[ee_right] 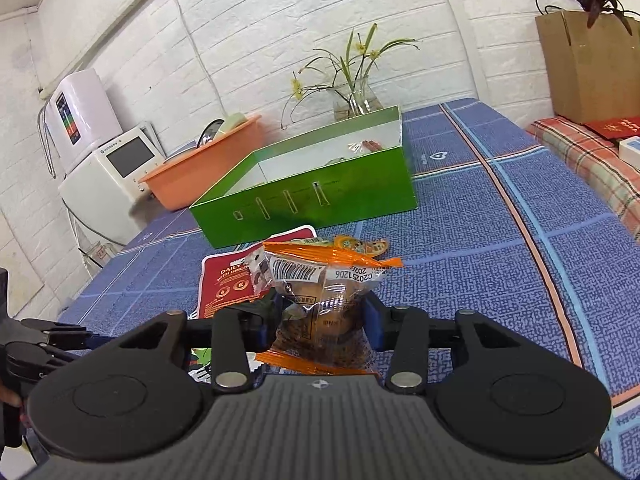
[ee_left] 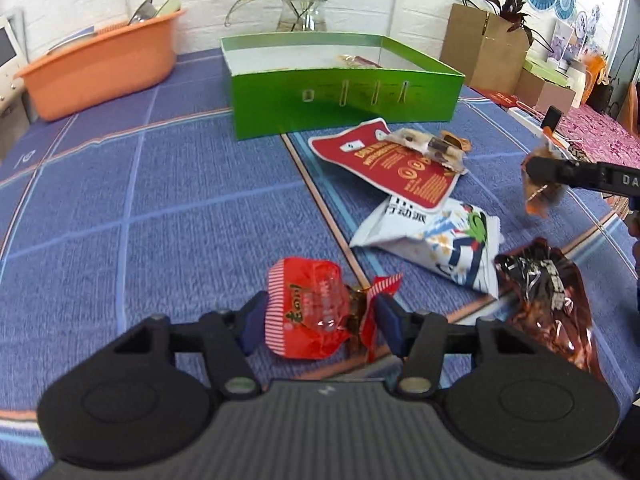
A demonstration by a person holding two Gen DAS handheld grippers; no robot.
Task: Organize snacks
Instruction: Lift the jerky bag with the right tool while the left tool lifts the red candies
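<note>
A blue checked tabletop [ee_left: 140, 200] is being backed by a white brick wall [ee_right: 248, 32]. An orange tub [ee_left: 100, 64] and a glass vase [ee_left: 302, 16] are being kept behind a green box [ee_left: 344, 100], in which one small packet [ee_left: 356, 60] is lying. Loose packets are being left scattered just before the box. The left tongs [ee_left: 316, 322] are being clamped on a red packet [ee_left: 308, 308]; the right tongs [ee_right: 320, 320] are being clamped on an orange-edged packet [ee_right: 320, 280], raised above the tabletop.
</note>
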